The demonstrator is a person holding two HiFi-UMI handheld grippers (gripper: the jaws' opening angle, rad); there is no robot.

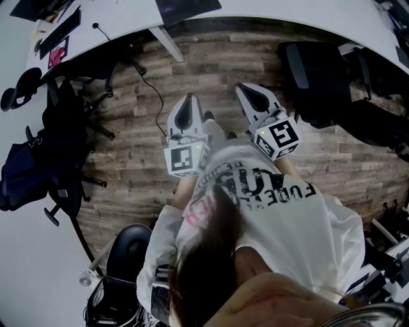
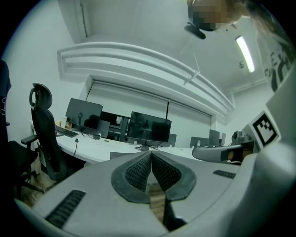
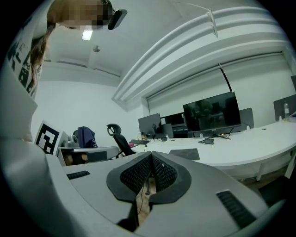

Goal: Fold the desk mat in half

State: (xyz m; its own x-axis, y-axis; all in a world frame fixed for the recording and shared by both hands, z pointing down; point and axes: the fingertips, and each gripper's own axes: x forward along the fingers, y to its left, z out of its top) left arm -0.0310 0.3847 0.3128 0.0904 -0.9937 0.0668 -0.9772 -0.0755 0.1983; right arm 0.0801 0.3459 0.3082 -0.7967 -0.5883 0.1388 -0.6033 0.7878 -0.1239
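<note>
Left gripper [image 2: 151, 155], right gripper [image 3: 151, 158]: jaws together, nothing held. Probable desk mat [image 3: 184, 153] flat on desk [image 3: 245, 148], ahead, well apart; neither gripper clearly nearer.

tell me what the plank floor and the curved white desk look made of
Brown plank floor: wood or wood-look laminate, matte; grain streaks and staggered plank seams show. Curved white desk: probably laminated board, smooth; even white with no grain.
</note>
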